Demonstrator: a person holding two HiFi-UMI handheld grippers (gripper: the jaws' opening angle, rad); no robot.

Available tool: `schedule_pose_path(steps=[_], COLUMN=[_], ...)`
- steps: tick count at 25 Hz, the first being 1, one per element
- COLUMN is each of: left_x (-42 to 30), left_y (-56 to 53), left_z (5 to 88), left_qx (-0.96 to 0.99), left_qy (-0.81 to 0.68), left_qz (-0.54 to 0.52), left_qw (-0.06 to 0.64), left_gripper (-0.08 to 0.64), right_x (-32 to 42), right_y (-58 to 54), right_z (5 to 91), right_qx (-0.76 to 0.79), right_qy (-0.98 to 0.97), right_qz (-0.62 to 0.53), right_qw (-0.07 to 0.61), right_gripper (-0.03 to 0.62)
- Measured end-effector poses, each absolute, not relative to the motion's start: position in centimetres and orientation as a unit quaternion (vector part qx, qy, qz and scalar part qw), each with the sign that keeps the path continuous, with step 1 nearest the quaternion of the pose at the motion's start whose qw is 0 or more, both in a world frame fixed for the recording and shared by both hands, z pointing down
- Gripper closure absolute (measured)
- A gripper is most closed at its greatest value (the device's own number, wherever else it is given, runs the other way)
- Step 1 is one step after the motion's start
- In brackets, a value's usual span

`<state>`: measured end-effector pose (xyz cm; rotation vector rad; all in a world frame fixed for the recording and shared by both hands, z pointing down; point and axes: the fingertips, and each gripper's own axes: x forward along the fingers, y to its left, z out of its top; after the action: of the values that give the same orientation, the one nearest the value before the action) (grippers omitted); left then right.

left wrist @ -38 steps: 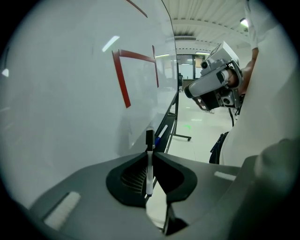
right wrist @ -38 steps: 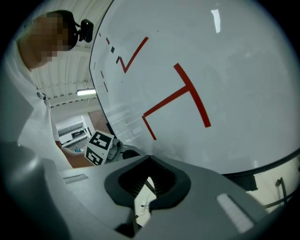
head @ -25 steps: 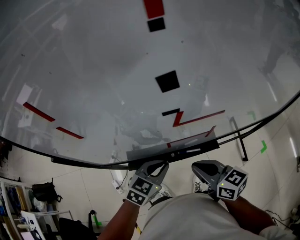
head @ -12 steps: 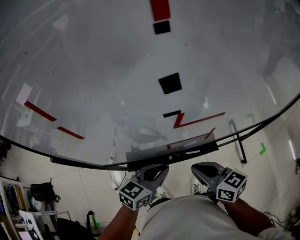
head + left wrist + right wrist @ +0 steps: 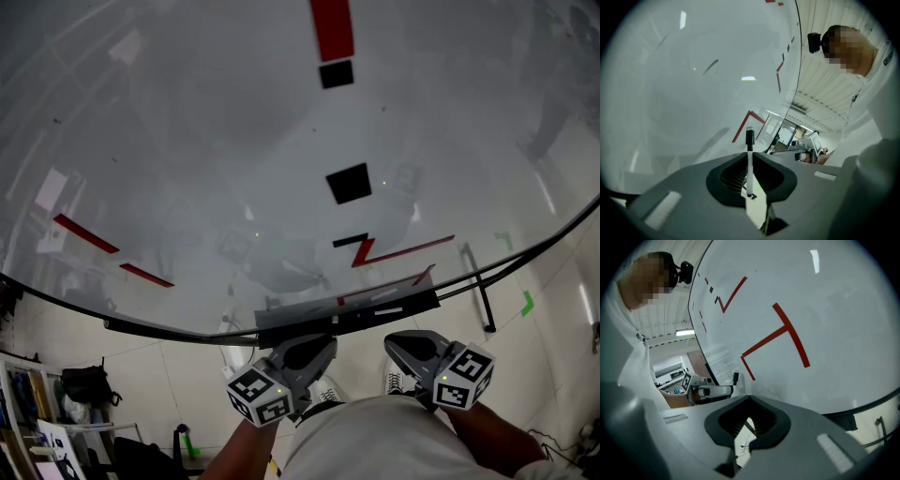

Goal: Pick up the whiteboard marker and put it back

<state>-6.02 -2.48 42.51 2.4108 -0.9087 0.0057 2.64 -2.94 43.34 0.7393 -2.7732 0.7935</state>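
In the left gripper view a whiteboard marker (image 5: 749, 168), white with a black cap, stands upright between the jaws of my left gripper (image 5: 750, 157), which is shut on it. The cap points at the whiteboard (image 5: 693, 84). In the head view the left gripper (image 5: 312, 344) sits just below the dark tray (image 5: 375, 307) on the board's lower edge; the marker does not show there. My right gripper (image 5: 398, 340) hovers beside it, to the right. Its jaws (image 5: 750, 399) are shut with nothing between them. The left gripper (image 5: 710, 391) and the marker's cap (image 5: 735, 378) also show in the right gripper view.
The whiteboard (image 5: 234, 159) carries red lines and black squares (image 5: 348, 183). Below it is a tiled floor with green tape marks (image 5: 527, 302), the board's black stand leg (image 5: 478, 286) and a black bag (image 5: 84, 384) at the left. My own torso (image 5: 375, 441) fills the bottom.
My left gripper has rolled, so its marker cube swung left and down. The right gripper has hardly moved. The head view has tilted a little, so the board's marks sit lower.
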Motion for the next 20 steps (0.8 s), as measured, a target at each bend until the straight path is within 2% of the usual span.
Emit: schedule_pose_path(steps=[20], left_x=[-6.4], left_y=[-1.3], left_z=[39.6], left_qx=[0.901], left_qy=[-0.316], left_qz=[-0.052], left_qw=[0.292], left_gripper=[0.506], right_x=[2.4], right_y=[-3.2], right_z=[43.5], right_qx=[0.244], right_qy=[-0.929], right_qz=[0.266], right_qw=[0.085], right_gripper=[0.591])
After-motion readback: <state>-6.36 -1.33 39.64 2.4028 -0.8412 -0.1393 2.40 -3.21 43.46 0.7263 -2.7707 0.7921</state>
